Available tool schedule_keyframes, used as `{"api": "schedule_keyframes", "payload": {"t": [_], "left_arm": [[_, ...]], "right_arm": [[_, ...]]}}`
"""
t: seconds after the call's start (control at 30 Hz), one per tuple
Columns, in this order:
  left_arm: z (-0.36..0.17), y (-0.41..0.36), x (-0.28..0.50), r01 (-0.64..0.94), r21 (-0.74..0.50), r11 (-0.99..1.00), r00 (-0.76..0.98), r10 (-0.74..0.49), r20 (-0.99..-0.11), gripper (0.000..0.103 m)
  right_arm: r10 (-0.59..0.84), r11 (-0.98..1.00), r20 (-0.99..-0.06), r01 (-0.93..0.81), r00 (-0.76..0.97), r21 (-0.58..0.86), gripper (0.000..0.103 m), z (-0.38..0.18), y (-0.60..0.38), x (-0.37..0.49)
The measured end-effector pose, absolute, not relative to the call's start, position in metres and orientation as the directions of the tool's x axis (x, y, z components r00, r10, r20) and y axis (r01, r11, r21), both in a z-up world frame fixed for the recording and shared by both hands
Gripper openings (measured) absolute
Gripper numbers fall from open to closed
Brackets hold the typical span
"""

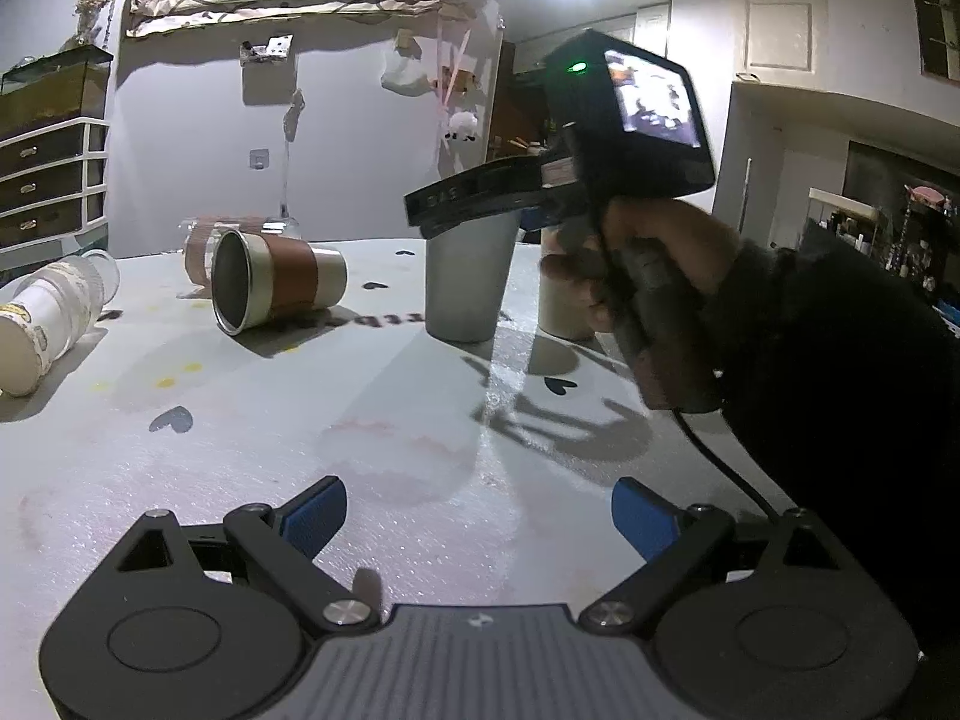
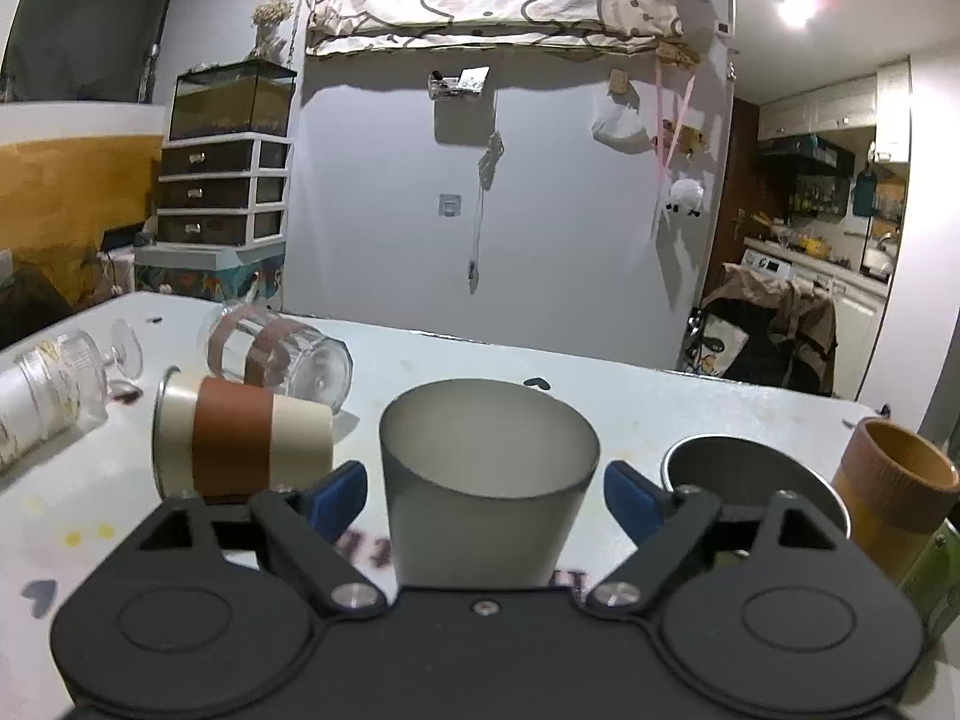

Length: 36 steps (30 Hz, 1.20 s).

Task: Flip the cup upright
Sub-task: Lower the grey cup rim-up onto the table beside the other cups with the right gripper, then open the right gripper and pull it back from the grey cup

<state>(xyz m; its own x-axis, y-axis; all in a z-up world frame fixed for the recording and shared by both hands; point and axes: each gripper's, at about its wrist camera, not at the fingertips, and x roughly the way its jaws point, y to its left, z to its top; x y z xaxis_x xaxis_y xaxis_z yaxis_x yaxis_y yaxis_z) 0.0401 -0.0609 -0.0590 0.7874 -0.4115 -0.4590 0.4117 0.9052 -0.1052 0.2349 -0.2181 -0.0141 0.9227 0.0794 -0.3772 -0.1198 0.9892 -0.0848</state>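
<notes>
The grey cup [image 2: 489, 480] stands upright on the white table [image 2: 660, 414], mouth up, positioned between the two blue pads [image 2: 336, 495] of the right gripper [image 2: 480, 498]. The jaws are spread wide — a visible gap remains on each side of the cup wall, so neither pad touches it. In the left wrist view the same grey cup [image 1: 471, 282] appears upright near the table's middle, with the right gripper [image 1: 480, 204] held just above its rim by the person's right hand [image 1: 636, 276]. The left gripper [image 1: 480, 516] hovers low over a bare stretch of the table [image 1: 300, 420], well apart from the cup; its fingers [image 1: 315, 516] are spread and hold nothing. Left of the grey cup, a cream tumbler with a brown sleeve [image 2: 240, 444] lies on its side, its open mouth facing the left wrist camera [image 1: 276, 282]. Just behind it a clear glass mug [image 2: 279, 357] also lies on its side. Further left, a clear stemmed glass [image 2: 114, 354] and a white paper cup [image 1: 36, 330] lie tipped over near the table edge. To the right of the grey cup, a steel cup [image 2: 744, 474] and a bamboo cup [image 2: 894, 480] both stand upright — the bamboo cup nearest the table's right edge.
</notes>
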Motion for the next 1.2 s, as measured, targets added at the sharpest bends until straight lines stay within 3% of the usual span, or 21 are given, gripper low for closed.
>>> {"api": "schedule_keyframes", "payload": {"t": [0.33,0.7,0.97,1.2], "left_arm": [[-0.043,-0.056,0.042,0.386,-0.101,0.917,0.815,-0.39,-0.428,0.095],[-0.024,-0.056,0.036,0.373,-0.1,0.922,0.836,-0.381,-0.394,0.095],[-0.022,-0.056,0.029,0.328,-0.056,0.943,0.87,-0.325,-0.37,0.103],[-0.023,-0.063,0.027,0.334,-0.03,0.942,0.872,-0.321,-0.37,0.103]], "right_arm": [[0.163,0.983,-0.317,-0.182,0.934,-0.03,0.092,0.012,-0.246,0.154],[0.093,0.995,-0.264,-0.101,0.96,-0.017,0.097,0.006,-0.285,0.06],[0.026,1.0,-0.24,-0.024,0.97,0.011,0.101,-0.011,-0.306,0.012],[-0.016,1.0,-0.205,0.017,0.979,0.001,0.103,-0.018,-0.314,-0.01]]}}
